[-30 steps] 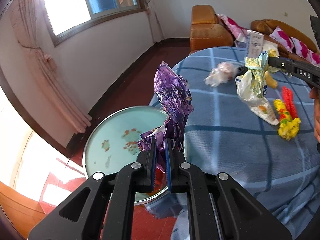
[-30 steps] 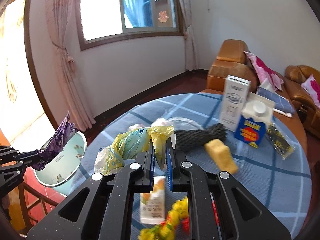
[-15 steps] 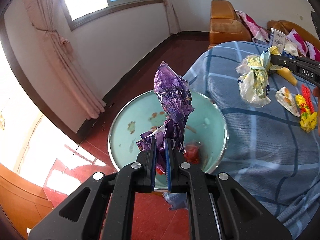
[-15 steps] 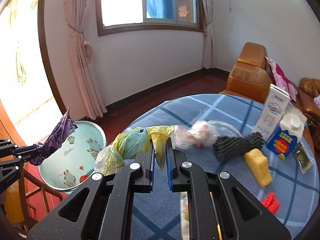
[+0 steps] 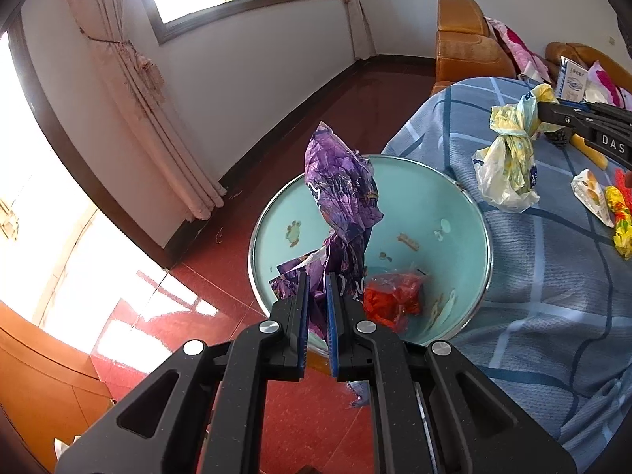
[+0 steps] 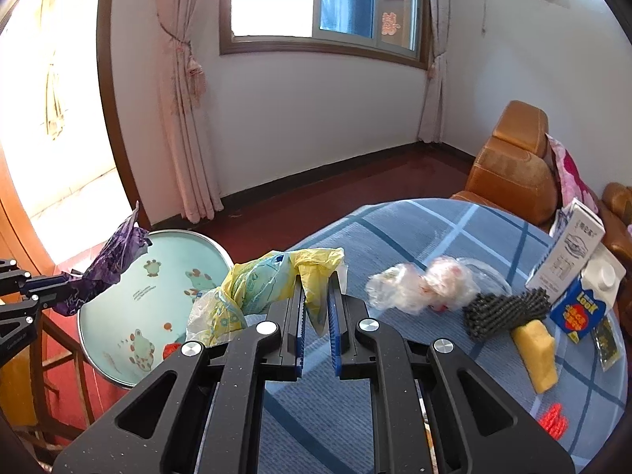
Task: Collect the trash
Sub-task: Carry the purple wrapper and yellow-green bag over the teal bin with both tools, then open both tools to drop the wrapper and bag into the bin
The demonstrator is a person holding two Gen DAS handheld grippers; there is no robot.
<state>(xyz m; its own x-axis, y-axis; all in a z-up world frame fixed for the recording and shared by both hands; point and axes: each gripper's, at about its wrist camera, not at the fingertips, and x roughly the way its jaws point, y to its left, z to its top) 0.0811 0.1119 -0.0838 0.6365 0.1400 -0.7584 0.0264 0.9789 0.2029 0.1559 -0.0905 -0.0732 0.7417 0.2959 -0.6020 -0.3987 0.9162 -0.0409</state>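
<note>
- My left gripper (image 5: 316,300), nearest the lens, has its jaws pinched on the lower end of a purple wrapper (image 5: 341,197); the crumpled foil rises above the fingers, directly over the teal basin (image 5: 466,205).
- I judge the purple wrapper to be light, thin and springy; the present hold at its bunched base seems adequate, and it should fall freely into the basin once released.
- Inside the basin lies a red wrapper (image 5: 391,300), with a pale scrap beside it.
- My right gripper (image 6: 316,308) has its jaws closed narrowly on a twisted fold of a yellow plastic bag (image 6: 252,292), which hangs over the blue checked tablecloth (image 6: 414,229) beside the basin.
- I judge the bag to be soft, limp and slightly slippery; the twisted neck is the firmest place to hold.
- Farther from the basin, on the tablecloth: a clear plastic wad (image 6: 422,284), a dark scrubber (image 6: 501,310), a yellow sponge (image 6: 535,355).
- Farthest from the basin: a white carton (image 6: 568,252), lettering illegible, and a blue carton (image 6: 580,312) whose label appears to read "look".
- The right gripper's arm, in the left view, bears the letters "DAS".
</note>
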